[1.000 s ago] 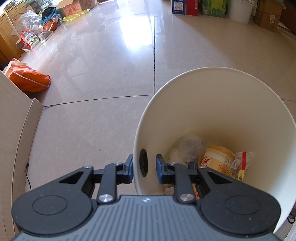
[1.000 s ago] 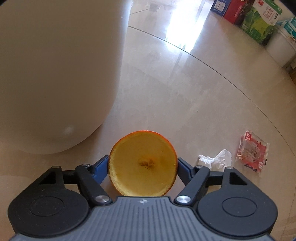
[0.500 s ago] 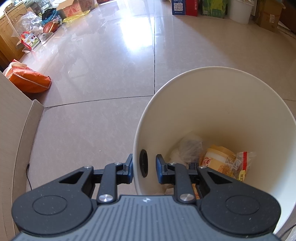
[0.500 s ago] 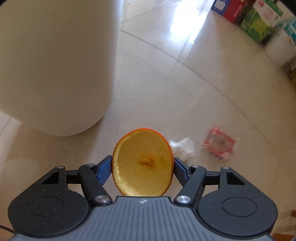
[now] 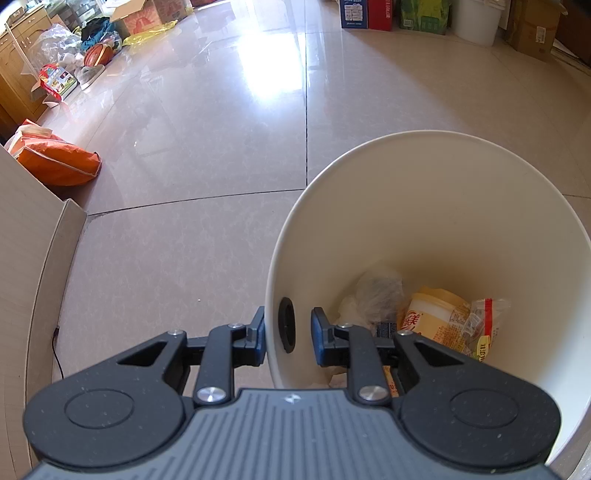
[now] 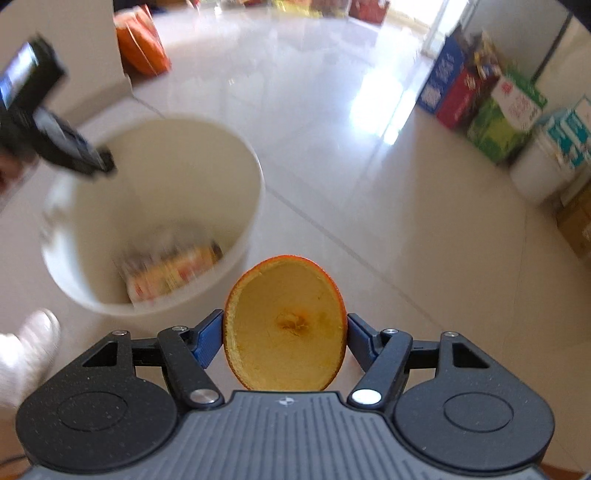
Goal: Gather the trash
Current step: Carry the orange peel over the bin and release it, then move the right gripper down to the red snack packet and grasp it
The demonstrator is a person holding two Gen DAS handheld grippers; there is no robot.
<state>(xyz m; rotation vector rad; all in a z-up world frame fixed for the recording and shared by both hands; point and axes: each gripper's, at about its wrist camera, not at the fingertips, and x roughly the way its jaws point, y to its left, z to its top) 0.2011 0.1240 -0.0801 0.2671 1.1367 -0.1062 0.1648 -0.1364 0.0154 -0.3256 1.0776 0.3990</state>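
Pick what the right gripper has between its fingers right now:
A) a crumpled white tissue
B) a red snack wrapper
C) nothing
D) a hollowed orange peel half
D: in the right wrist view the right gripper has both blue pads pressed against the sides of the orange peel half, its pale hollow inside facing the camera, beside the white bin.

From my side, the tiled floor carries clutter well apart from the white tub at the far wall. Just beside that tub stand a blue carton and a brown cardboard box. Far across the floor from the tub lie an orange sack and a basketball.
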